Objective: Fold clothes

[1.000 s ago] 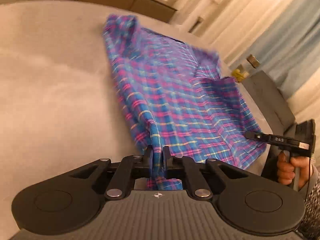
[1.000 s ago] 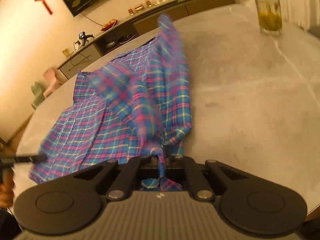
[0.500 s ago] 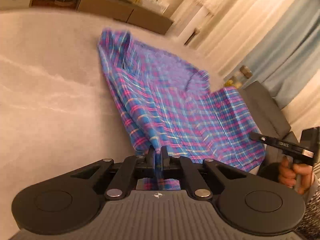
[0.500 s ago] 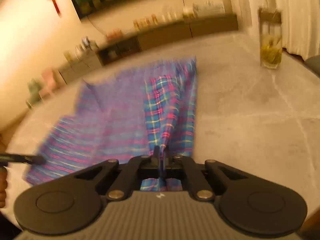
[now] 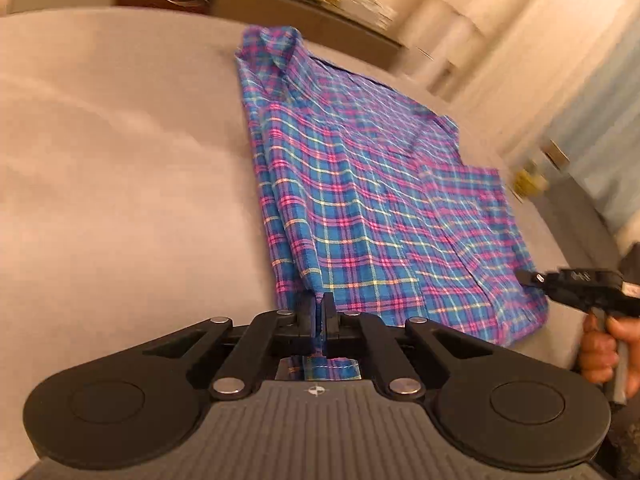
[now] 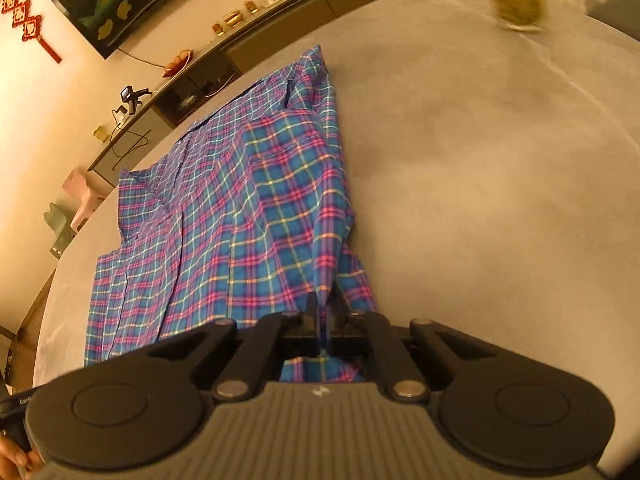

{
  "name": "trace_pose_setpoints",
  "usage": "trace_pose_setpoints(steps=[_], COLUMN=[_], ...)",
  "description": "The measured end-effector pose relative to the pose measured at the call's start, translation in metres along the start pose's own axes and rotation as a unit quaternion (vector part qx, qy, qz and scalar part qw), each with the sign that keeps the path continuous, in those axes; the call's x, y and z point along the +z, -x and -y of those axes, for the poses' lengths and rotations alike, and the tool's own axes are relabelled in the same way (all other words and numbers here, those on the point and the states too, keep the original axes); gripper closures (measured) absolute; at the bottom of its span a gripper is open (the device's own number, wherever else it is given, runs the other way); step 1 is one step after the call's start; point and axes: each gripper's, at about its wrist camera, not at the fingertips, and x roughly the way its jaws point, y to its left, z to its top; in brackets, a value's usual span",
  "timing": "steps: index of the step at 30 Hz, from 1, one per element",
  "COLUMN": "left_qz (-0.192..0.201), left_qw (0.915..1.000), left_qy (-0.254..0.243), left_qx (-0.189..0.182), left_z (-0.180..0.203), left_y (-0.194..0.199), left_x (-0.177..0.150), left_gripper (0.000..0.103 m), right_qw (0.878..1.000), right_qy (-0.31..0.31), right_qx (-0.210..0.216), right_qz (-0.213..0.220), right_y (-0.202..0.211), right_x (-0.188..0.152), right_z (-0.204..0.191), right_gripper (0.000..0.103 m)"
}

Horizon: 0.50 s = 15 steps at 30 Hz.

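A blue, pink and yellow plaid shirt (image 5: 360, 184) lies spread on the grey tabletop (image 5: 120, 184), one side folded over, its hem near the near edge. The left gripper (image 5: 319, 312) and right gripper (image 6: 321, 312) each have their fingers pinching a hem corner.

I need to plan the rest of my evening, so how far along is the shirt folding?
Early stage. The plaid shirt lies on the grey table, one side panel apparently already folded over. The left tool and the right tool are each shut on a bottom edge. Further folds into a compact stack are left.
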Motion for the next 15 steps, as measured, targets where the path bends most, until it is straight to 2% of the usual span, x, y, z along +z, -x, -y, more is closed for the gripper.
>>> trace_pose_setpoints(steps=[4, 6, 7, 8, 10, 11, 13, 15], left_qz=[-0.006, 0.013, 0.035, 0.057, 0.073, 0.07, 0.045, 0.009], left_qw=[0.9999, 0.9996, 0.999, 0.9981, 0.9965, 0.9958, 0.9953, 0.9956], left_qy=[-0.008, -0.013, -0.012, -0.016, -0.04, -0.055, -0.084, -0.092], left_qx=[0.014, 0.023, 0.024, 0.016, -0.014, -0.024, -0.018, 0.016], left_z=[-0.002, 0.003, 0.006, 0.012, 0.033, 0.043, 0.054, 0.047], left_y=[0.009, 0.026, 0.039, 0.05, 0.057, 0.056, 0.039, 0.019], left_x=[0.004, 0.003, 0.005, 0.007, 0.012, 0.013, 0.013, 0.009], left_gripper=[0.098, 0.098, 0.098, 0.097, 0.097, 0.097, 0.097, 0.096], right_qw=[0.999, 0.998, 0.994, 0.99, 0.982, 0.98, 0.977, 0.979], right_qy=[0.039, 0.058, 0.073, 0.09, 0.143, 0.17, 0.204, 0.201], right_qx=[0.008, -0.026, -0.051, -0.054, -0.032, -0.017, -0.004, -0.033], right_qz=[0.001, 0.029, 0.065, 0.094, 0.118, 0.103, 0.057, 0.014], right_y=[-0.013, 0.003, 0.015, 0.025, 0.035, 0.029, 0.007, -0.017], right_x=[0.015, 0.011, 0.007, 0.004, 0.002, 0.002, 0.006, 0.012], right_z=[-0.001, 0.001, -0.002, -0.008, -0.025, -0.036, -0.049, -0.042], right_gripper=[0.099, 0.079, 0.073, 0.073, 0.073, 0.074, 0.08, 0.082])
